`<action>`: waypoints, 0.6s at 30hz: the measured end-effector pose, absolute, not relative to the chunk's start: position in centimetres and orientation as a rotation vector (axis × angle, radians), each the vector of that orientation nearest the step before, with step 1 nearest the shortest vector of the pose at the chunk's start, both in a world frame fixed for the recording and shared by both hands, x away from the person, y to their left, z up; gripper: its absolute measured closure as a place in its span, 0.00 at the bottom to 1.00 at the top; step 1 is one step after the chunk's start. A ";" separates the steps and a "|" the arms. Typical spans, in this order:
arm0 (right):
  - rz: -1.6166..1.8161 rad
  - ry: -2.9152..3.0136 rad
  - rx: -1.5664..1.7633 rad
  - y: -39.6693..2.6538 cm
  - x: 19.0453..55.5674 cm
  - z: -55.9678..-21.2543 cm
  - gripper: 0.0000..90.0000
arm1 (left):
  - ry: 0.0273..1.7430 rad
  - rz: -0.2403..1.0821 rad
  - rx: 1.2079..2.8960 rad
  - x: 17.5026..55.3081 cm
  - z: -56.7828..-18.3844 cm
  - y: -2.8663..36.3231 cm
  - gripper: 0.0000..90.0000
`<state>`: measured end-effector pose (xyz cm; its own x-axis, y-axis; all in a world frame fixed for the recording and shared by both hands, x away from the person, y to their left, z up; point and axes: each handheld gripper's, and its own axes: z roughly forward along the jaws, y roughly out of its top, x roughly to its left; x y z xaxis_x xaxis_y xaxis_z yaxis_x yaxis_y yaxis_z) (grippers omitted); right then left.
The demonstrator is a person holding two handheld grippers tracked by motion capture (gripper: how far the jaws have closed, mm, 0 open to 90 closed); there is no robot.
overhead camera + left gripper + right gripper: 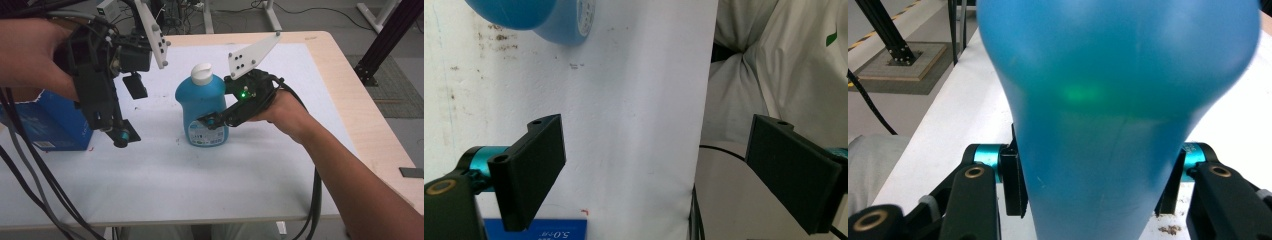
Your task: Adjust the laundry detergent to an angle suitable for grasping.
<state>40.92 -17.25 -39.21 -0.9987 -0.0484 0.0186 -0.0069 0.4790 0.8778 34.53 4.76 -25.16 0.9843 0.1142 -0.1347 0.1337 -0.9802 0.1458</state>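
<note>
The counter (165, 170) is the biggest thing here — a white top with a pale wooden edge along the far and right sides. At its left edge lies a blue box (55, 125), partly hidden behind the person's left hand and its dark cables.

Near the middle of the counter stands the blue bottle (202, 107), upright, with a white cap and a printed label low on its front. The right claw (212, 121) comes in from the bottle's right side and is clamped on its lower body; in the right gripper view the blue body (1098, 125) sits between the two black jaws, each pressed against a side.

The left claw (122, 137) is held above the counter to the left of the bottle, near it but not touching, between the bottle and the blue box. Its jaws stand wide apart with nothing between them — the left gripper view looks down past them at the white counter top (634, 100) and the bottle's base (549, 20) at the upper edge.
</note>
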 end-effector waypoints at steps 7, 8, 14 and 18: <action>-1.593 -2.668 0.063 -17.6 40.7 -39.4 0.50 | 0.187 -0.193 2.976 34.6 -25.3 4.7 0.10; -1.593 -2.668 0.063 -17.6 40.7 -39.4 0.50 | 0.184 -0.191 2.979 34.6 -25.3 4.7 0.10; -1.596 -2.667 0.044 -17.9 40.6 -39.5 0.48 | 0.182 -0.195 2.979 34.7 -25.4 4.6 0.10; -1.622 -2.646 0.032 -17.9 40.6 -39.2 0.43 | 0.186 -0.192 2.976 34.6 -25.5 4.5 0.10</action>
